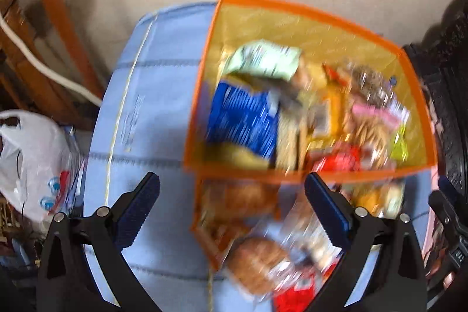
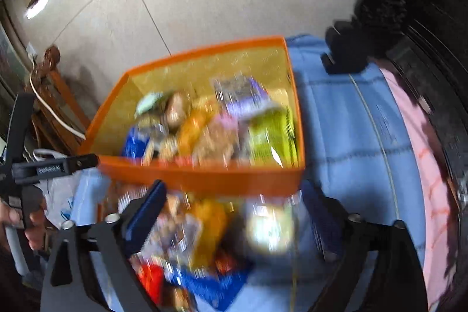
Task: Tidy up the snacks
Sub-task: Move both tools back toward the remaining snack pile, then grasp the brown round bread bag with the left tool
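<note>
Blue-clothed counter [image 1: 152,113], orange bin [image 1: 292,10] half full — loose snacks [image 2: 199,236] left outside. Both grippers' fingers wide, empty. Next: pick one, drop in bin.

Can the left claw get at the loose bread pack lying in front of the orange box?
Probably yes: the left claw is open, and the bread pack lies uncovered outside the orange box, right under it.

A blue quilted cloth [image 1: 163,113] with grey stitched lines covers the surface. On it sits an orange bin [image 1: 345,16] with yellow mesh walls, filled with snack packets. In front of the bin, loose snacks [image 1: 257,262] lie straight on the cloth: wrapped buns, a red packet, and other blurred wrappers. A pink sheet [image 2: 421,136] shows along the cloth's edge.
</note>
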{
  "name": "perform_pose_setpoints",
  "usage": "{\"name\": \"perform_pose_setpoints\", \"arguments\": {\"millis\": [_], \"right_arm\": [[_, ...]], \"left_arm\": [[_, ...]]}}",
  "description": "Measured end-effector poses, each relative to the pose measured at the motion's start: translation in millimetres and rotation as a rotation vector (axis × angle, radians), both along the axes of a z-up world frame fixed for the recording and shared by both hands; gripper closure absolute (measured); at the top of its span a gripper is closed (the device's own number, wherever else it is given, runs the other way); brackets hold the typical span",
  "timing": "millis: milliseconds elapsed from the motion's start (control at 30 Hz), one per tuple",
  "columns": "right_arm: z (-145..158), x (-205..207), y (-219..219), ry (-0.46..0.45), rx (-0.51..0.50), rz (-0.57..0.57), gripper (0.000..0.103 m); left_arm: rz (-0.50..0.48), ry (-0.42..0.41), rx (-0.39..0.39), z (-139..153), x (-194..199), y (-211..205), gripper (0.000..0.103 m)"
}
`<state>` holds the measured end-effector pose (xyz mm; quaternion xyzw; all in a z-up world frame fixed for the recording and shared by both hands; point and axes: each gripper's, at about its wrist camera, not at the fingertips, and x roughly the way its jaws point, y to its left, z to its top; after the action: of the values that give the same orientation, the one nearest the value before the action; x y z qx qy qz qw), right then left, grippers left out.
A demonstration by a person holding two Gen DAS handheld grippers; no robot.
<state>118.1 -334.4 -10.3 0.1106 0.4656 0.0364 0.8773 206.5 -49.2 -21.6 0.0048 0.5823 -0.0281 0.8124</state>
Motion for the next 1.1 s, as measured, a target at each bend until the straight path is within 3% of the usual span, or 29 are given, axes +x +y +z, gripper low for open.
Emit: {"name": "perform_pose_setpoints", "arguments": {"millis": [267, 400, 700, 867, 1033, 1100], "right_arm": [[-40.0, -74.3, -5.8, 0.158, 0.012, -0.057, 0.004], [-46.5, -97.5, -5.4, 0.190, 0.047, -0.072, 0.004], [-47.2, -132.1, -12.0, 0.205, 0.088, -0.098, 0.004], [-54.6, -145.0, -13.9, 0.233, 0.088, -0.095, 0.004], [-54.0, -151.3, -17.1, 0.239, 0.071, -0.083, 0.004], [-52.6, -151.3, -18.7, 0.234, 0.060, -0.079, 0.004]], "left_arm": [[0.032, 0.103, 0.001, -33.0, -67.3, 23.1, 0.006], [0.047, 0.170, -0.005, -53.0, -88.0, 21.5, 0.006], [0.094, 0.208, -0.032, -66.4, -94.4, 0.6, 0.005], [0.205, 0.238, -0.064, -78.6, -78.5, -3.7, 0.005], [0.223, 0.287, -0.034, -103.0, -71.2, -12.1, 0.004], [0.205, 0.274, -0.005, -105.9, -74.1, -12.7, 0.012]]}}
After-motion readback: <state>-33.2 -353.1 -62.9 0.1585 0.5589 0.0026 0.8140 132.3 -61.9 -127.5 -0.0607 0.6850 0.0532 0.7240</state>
